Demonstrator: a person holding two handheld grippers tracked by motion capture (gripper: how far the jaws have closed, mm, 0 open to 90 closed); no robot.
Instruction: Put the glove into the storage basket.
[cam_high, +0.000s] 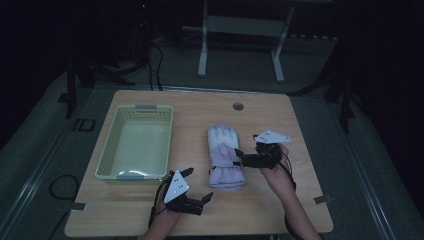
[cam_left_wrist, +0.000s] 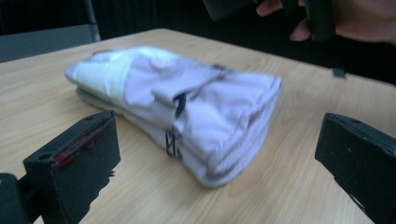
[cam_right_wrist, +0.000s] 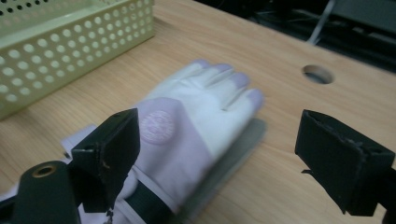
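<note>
A pair of lavender and white gloves (cam_high: 225, 155) lies stacked on the wooden table (cam_high: 280, 200), fingers pointing to the far side. My left gripper (cam_high: 200, 183) is near the front edge, just left of the cuff end, open with nothing between its jaws. In the left gripper view the gloves (cam_left_wrist: 187, 107) lie ahead of the open left gripper (cam_left_wrist: 219, 140). My right gripper (cam_high: 246, 144) hovers at the gloves' right side, open and empty. In the right gripper view, the right gripper (cam_right_wrist: 219, 140) stands wide over the top glove (cam_right_wrist: 187, 116).
A pale green perforated basket (cam_high: 107, 150) stands empty on the left of the table, and its wall (cam_right_wrist: 70, 42) is close to the gloves. A round hole (cam_high: 238, 106) sits near the table's far edge. A metal frame (cam_high: 202, 55) stands on the floor behind.
</note>
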